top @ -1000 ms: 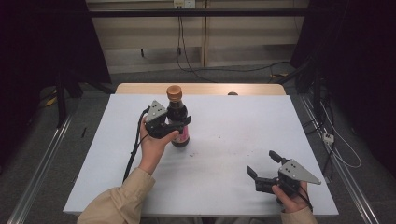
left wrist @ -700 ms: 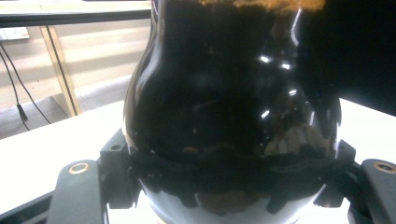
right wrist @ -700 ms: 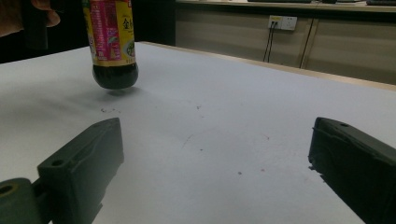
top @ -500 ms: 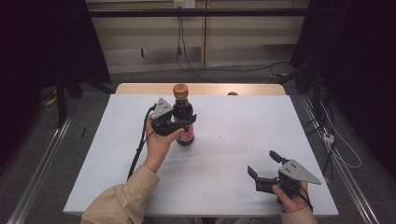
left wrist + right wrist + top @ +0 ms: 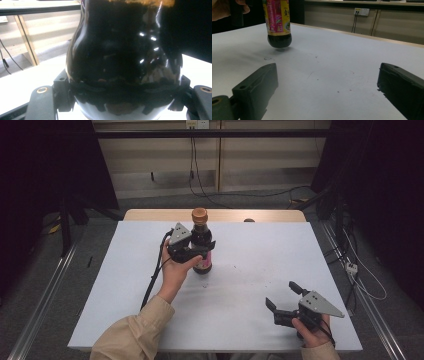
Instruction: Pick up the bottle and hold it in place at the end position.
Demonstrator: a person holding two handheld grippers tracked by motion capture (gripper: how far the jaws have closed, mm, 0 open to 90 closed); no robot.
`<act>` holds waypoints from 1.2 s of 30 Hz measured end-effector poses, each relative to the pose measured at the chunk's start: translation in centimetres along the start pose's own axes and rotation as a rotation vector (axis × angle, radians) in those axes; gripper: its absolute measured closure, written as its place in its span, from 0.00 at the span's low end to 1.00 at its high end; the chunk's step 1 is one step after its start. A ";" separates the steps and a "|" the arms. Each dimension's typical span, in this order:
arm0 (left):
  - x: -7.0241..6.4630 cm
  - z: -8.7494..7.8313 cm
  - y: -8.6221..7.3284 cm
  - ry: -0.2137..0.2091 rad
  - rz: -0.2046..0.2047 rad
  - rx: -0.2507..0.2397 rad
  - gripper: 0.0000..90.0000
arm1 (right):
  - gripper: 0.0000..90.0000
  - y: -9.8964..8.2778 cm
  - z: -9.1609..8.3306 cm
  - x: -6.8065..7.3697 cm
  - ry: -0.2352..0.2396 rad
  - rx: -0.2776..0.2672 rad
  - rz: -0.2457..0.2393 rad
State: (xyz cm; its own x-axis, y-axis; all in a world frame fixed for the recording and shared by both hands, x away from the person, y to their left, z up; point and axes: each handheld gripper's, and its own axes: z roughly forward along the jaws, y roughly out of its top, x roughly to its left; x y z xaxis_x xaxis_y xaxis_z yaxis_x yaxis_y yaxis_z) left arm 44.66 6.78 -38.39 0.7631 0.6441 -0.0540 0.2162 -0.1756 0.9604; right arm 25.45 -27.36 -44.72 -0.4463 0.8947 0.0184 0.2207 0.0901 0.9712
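Observation:
A dark bottle with a brown cap and a red and yellow label stands upright over the white table, left of centre. My left gripper is shut on its body from the left. In the left gripper view the glossy bottle sits between the two jaws of the left gripper. In the right gripper view the bottle hangs just above the tabletop, with a shadow under its base. My right gripper rests near the front right corner, open, with nothing between its jaws.
A small dark object lies at the table's far wooden edge. Cables run across the floor behind the table. A metal rail runs along the left side. White tabletop stretches between the two grippers.
My left gripper has carried the bottle a little to the right and farther from me. The right gripper has stayed where it was.

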 end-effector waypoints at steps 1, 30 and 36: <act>0.0 0.1 0.0 -0.001 0.008 0.001 0.31 | 0.03 0.0 0.0 0.0 -0.001 0.001 0.000; -0.9 2.8 0.0 -0.014 0.010 0.006 0.31 | 0.03 -0.1 0.0 -0.1 -0.009 0.005 0.002; -1.1 3.2 0.1 -0.022 0.014 0.002 0.31 | 0.03 -0.1 0.0 -0.1 -0.009 0.006 0.002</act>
State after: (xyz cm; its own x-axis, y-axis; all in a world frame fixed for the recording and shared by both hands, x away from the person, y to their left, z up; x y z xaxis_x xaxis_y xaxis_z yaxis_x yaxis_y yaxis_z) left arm 45.80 3.64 -39.16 0.7792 0.6250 -0.0462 0.2063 -0.1861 0.9606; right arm 25.49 -27.45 -44.85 -0.4380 0.8988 0.0179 0.2267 0.0911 0.9697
